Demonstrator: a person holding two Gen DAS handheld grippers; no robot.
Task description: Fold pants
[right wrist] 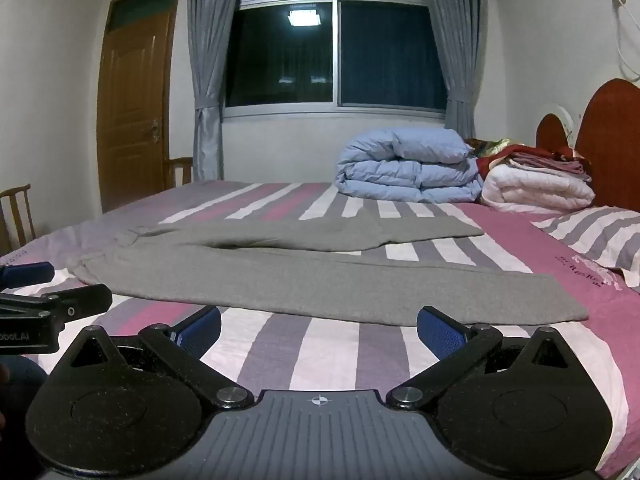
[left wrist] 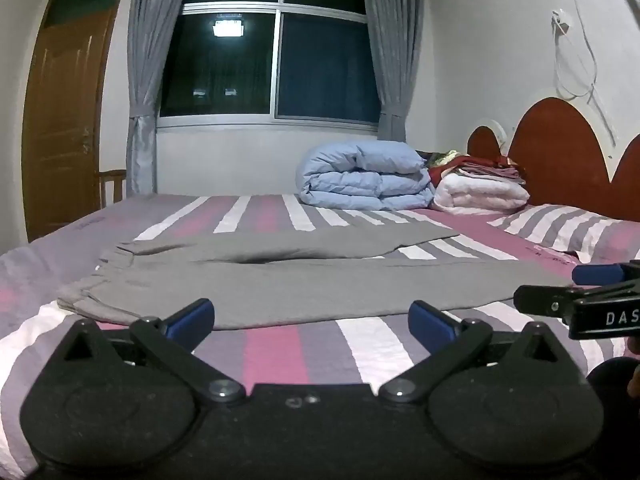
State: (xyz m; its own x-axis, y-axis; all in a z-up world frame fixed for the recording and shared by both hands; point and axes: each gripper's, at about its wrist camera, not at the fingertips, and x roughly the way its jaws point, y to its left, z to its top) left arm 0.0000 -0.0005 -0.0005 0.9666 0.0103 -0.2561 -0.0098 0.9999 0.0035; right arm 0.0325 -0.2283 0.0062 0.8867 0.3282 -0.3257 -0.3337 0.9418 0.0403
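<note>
**Grey pants flat on the striped bed, both grippers wide and empty**

Left wrist view first: the left gripper (left wrist: pixel 311 322) hangs low over the near edge of the bed (left wrist: pixel 276 354), blue pads spread wide apart, nothing between them. Just beyond the fingertips lie the grey pants (left wrist: pixel 304 286), spread flat across the striped cover, waistband bunched at the left, legs running off to the right with the far leg angling away. The right gripper (left wrist: pixel 560 286) pokes in from the right edge, near the pants' leg end. Far back, a folded blue duvet (left wrist: pixel 366 176) sits against a white blanket (left wrist: pixel 480 194).

Over to the right wrist view: the right gripper (right wrist: pixel 319 332) also has its jaws wide apart, empty, above bare stripes. The pants (right wrist: pixel 320 280) lie just ahead, the near leg's hem at the right. The left gripper (right wrist: pixel 56 292) shows at the left edge, by the waistband; from here I can't tell its jaws.
</note>
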